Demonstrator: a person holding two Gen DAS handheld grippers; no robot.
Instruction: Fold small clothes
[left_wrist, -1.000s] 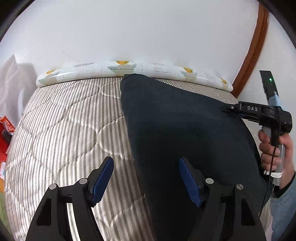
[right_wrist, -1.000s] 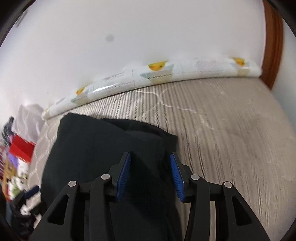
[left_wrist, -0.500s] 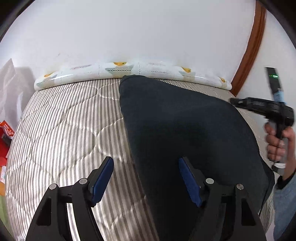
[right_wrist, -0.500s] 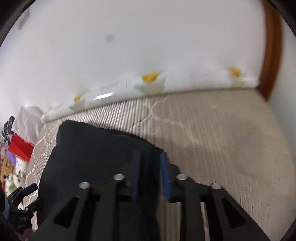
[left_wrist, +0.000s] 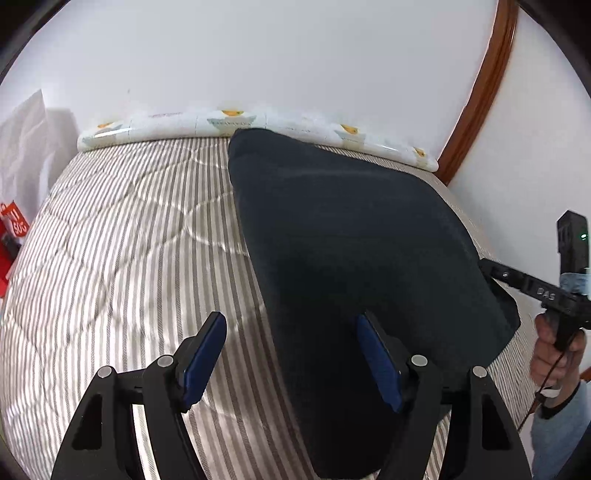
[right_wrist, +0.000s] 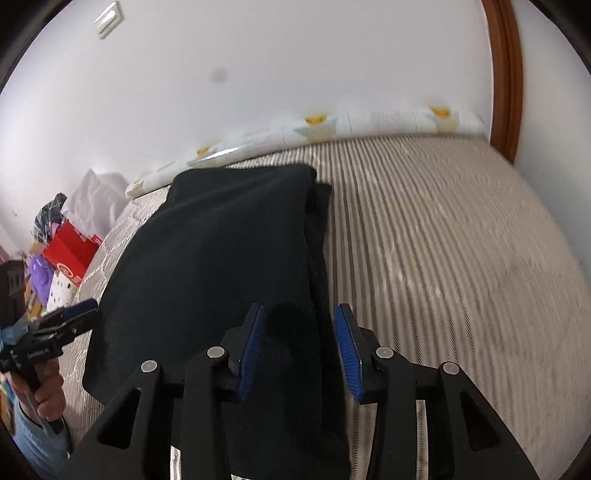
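Note:
A dark folded garment (left_wrist: 351, 236) lies flat on the striped mattress (left_wrist: 122, 251). It also shows in the right wrist view (right_wrist: 221, 251), with a second layer showing along its right edge. My left gripper (left_wrist: 291, 358) is open over the garment's near left edge, one finger above the mattress, one above the cloth. My right gripper (right_wrist: 299, 343) is open, with the garment's near right edge between its blue pads (right_wrist: 347, 347); it also shows at the garment's right side in the left wrist view (left_wrist: 487, 267).
A rolled white printed pad (left_wrist: 236, 123) lies along the wall at the mattress's far edge. Red boxes and bags (right_wrist: 70, 251) are piled beside the bed on the left. A brown wooden door frame (left_wrist: 480, 85) stands at the right.
My right gripper closed on the garment's right edge half a second ago and has opened again. It has drawn back and lower. The left gripper stays open in place.

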